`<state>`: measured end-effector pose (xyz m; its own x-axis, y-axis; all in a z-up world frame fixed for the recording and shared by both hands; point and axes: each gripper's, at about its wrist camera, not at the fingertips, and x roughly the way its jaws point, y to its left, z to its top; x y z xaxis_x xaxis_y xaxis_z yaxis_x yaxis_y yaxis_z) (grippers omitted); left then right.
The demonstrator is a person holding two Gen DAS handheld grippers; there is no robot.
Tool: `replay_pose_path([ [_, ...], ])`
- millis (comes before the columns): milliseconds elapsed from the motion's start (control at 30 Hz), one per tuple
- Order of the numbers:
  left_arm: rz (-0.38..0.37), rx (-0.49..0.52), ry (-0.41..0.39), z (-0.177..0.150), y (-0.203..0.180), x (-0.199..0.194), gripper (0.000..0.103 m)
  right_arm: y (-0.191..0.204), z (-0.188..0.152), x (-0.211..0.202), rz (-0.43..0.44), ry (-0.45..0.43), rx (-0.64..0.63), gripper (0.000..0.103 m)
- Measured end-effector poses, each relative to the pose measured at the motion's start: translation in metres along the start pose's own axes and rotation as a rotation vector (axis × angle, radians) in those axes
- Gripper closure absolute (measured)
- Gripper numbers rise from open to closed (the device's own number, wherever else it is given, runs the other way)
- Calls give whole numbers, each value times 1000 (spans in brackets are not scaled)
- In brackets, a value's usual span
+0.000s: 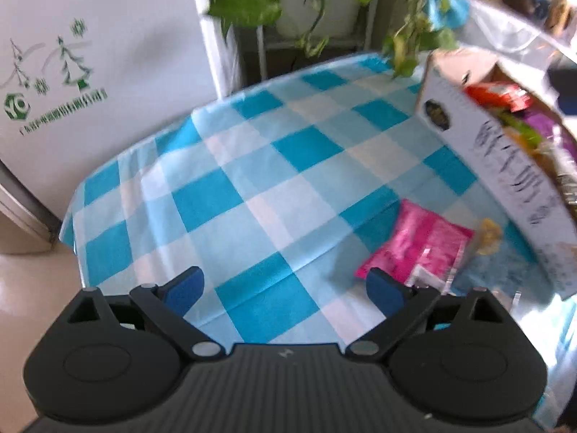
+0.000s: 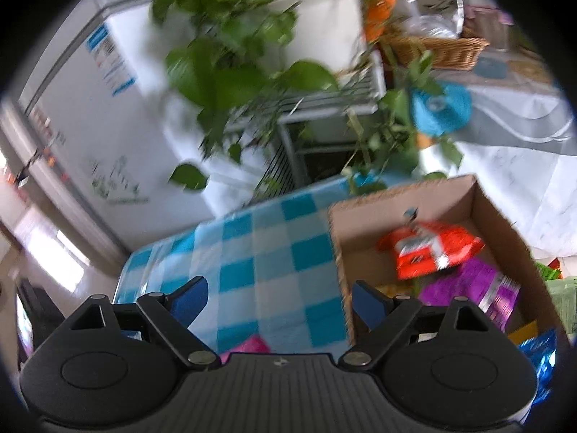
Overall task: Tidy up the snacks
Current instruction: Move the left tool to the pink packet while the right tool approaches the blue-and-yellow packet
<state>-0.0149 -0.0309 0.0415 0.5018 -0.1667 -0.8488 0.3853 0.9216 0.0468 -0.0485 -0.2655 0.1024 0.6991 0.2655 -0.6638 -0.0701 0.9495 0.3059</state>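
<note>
A pink snack packet (image 1: 414, 249) lies on the blue-and-white checked tablecloth (image 1: 252, 180), just ahead of my left gripper's right finger. A small yellow snack (image 1: 488, 240) lies beside it. My left gripper (image 1: 285, 288) is open and empty above the cloth. A cardboard box (image 1: 505, 151) stands to the right and holds several snack packets. In the right wrist view the box (image 2: 479, 202) holds a red packet (image 2: 429, 249) and a purple packet (image 2: 479, 288). My right gripper (image 2: 279, 299) is open and empty over the box's left wall. A pink packet corner (image 2: 252, 344) shows below it.
Leafy plants (image 2: 230, 72) hang over the table's far edge on a white rack (image 2: 324, 108). A white fridge (image 1: 90, 72) stands to the left. A wicker basket (image 2: 436, 50) and a blue packet (image 2: 539, 357) sit at the right.
</note>
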Motion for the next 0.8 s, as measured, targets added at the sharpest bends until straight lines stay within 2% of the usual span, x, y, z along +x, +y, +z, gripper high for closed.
replay_pose_path([
  [133, -9, -47, -78, -2, 10, -22, 7, 16, -28, 5, 12, 64, -25, 16],
  [367, -39, -125, -110, -3, 27, -29, 7, 37, -84, 22, -102, 181, -20, 32],
  [533, -93, -156, -121, 3, 29, -31, 6, 38, -110, 30, -189, 210, 57, 33],
  [700, -100, -152, -131, 13, 21, -29, 6, 28, -110, 42, -259, 184, 118, 31],
  [800, -108, -181, -142, 16, 24, -31, 6, 21, -108, 52, -245, 194, 174, 30],
])
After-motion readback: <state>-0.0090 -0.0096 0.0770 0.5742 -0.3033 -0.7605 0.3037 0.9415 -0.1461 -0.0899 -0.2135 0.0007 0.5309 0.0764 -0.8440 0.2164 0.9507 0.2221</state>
